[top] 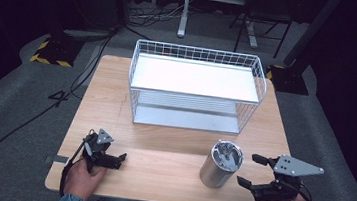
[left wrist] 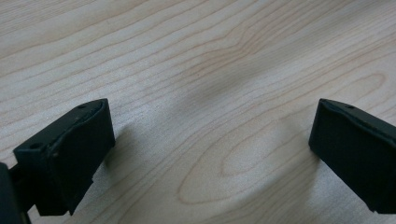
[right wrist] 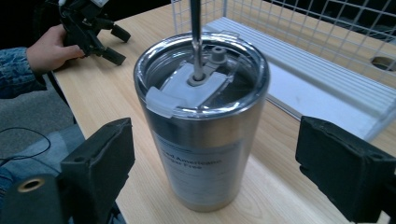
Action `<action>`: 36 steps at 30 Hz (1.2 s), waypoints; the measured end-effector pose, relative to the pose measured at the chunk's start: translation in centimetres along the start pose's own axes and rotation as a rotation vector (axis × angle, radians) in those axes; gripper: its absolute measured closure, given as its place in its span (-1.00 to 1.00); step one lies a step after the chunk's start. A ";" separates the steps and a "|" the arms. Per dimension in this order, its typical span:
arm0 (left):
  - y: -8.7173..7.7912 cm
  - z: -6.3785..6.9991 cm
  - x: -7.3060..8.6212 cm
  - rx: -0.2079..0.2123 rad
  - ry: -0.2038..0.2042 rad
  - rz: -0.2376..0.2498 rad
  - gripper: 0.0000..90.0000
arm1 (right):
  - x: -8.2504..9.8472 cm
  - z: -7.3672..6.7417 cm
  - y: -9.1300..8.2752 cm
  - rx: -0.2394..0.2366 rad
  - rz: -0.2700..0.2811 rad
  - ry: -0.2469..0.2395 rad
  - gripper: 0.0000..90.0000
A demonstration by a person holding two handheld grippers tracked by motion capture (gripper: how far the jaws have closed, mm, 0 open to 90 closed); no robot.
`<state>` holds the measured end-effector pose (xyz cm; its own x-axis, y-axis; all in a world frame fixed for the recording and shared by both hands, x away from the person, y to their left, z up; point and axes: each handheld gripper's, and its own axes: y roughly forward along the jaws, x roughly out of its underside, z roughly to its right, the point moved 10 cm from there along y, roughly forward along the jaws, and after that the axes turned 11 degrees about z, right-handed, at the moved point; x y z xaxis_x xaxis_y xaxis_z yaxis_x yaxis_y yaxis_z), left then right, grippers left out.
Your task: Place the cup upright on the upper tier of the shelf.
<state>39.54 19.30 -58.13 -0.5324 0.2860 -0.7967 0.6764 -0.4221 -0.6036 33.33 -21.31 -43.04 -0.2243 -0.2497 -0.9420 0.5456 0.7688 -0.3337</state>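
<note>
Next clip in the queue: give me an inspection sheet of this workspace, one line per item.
Surface: light wooden table, bare apart from the items below.
Job's things: steel tumbler with a clear lid, upright near the front right; white wire rack with two shelves at the back, both shelves bare.
Clutter: nothing seen.
Grippers: left gripper open, low over bare wood at the front left; right gripper open, its jaws either side of the tumbler without touching it.
Cables: black cable running across the floor left of the table; more cables on the floor behind the rack.
Surroundings: grey carpet, dark backdrop, stand bases with yellow-black tape, white desk legs behind.
</note>
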 end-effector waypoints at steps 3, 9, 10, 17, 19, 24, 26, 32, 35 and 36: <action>0.0 0.0 0.0 0.000 0.000 0.000 -0.99 | 0.1 -0.4 0.5 -0.019 -0.003 0.004 -0.72; 0.0 0.0 0.0 0.000 0.001 0.000 -0.99 | 0.5 -1.1 2.1 -0.043 -0.016 0.001 -0.85; 0.0 0.0 0.0 0.000 0.001 -0.001 -0.99 | 0.6 -1.0 2.3 -0.040 -0.018 0.005 -0.88; 0.0 0.0 0.0 0.000 0.000 0.000 -0.99 | 1.6 -0.4 4.2 -0.030 -0.039 0.013 -0.94; 0.0 0.0 0.0 0.000 0.000 0.000 -0.99 | 1.7 -0.4 4.7 -0.030 -0.040 0.012 -0.99; 0.0 0.0 0.0 0.000 0.000 0.000 -0.99 | 2.0 -0.3 5.9 -0.030 -0.049 0.008 -1.00; 0.0 0.0 0.0 0.000 0.001 0.001 -0.99 | 2.1 -0.2 6.3 -0.033 -0.045 0.009 -1.00; 0.0 0.0 0.0 0.000 0.000 0.000 -0.99 | 2.1 -0.2 7.3 -0.036 -0.036 0.013 -1.00; 0.0 0.0 0.0 0.000 0.001 0.000 -0.99 | 2.2 -0.1 7.9 -0.046 -0.024 0.030 -1.00; 0.0 0.0 0.0 0.000 0.001 0.000 -0.99 | 2.2 -0.1 8.1 -0.049 -0.022 0.034 -1.00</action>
<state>39.55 19.31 -58.13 -0.5318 0.2871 -0.7967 0.6763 -0.4223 -0.6036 37.18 -15.58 -47.81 -0.2634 -0.2476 -0.9324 0.5001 0.7914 -0.3515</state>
